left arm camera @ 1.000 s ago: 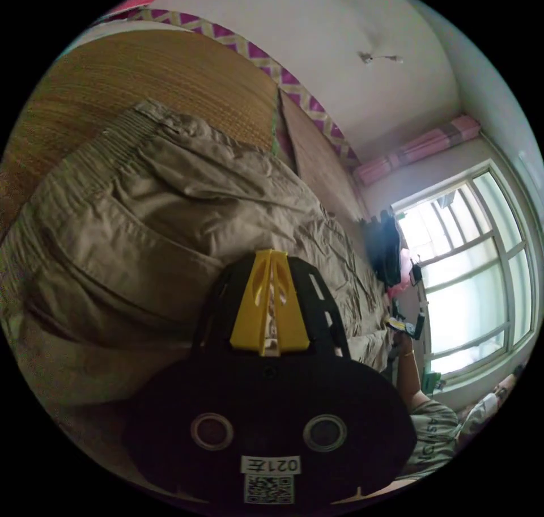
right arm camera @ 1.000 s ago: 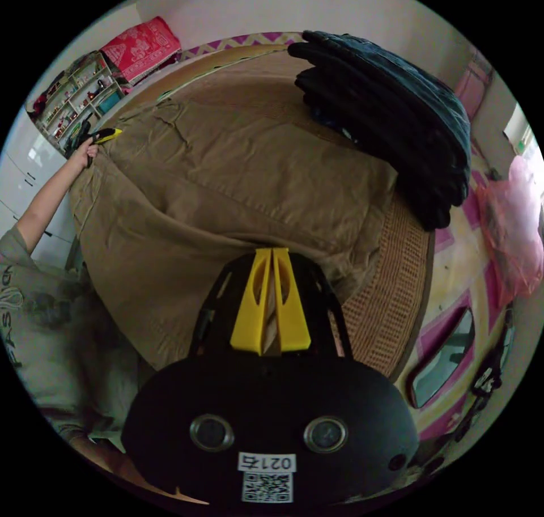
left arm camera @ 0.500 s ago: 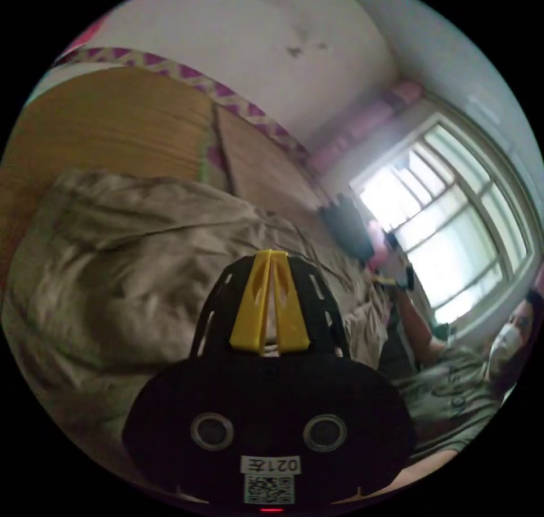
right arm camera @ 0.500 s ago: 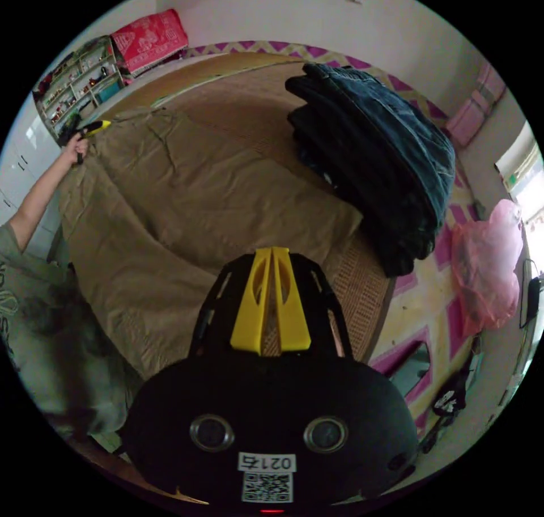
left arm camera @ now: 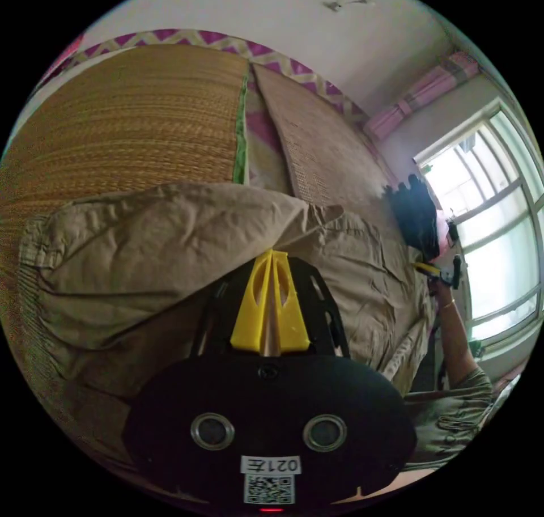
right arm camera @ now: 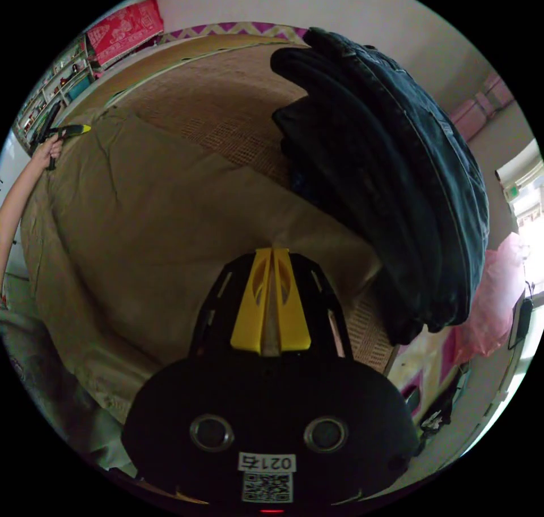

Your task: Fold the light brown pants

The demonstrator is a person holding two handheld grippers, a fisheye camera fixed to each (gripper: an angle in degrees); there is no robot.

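A woven straw mat (left arm camera: 124, 114) covers a bed in a bright room with a large window (left arm camera: 498, 233). In the left gripper view, the light brown pants (left arm camera: 147, 256) lie on the mat, their gathered waistband end nearest the camera and partly doubled over itself. The left hand-held gripper (left arm camera: 271, 259) has its yellow jaws drawn together on a lifted edge of the pants fabric. Beyond the pants, the legs stretch away toward the window, where a person's hand holds the right hand-held gripper (left arm camera: 433, 270). In the right gripper view, the pants (right arm camera: 147, 211) spread across the mat, long axis running from the hem at this camera to the waistband at the far hand. The right hand-held gripper (right arm camera: 272, 262) is pinched closed on cloth at the leg end. A stack of dark folded clothes (right arm camera: 385, 165) sits just beside the pants. To fold well, both grips likely need to stay firm and level, keeping the cloth taut so the edges meet squarely and clear the dark stack.
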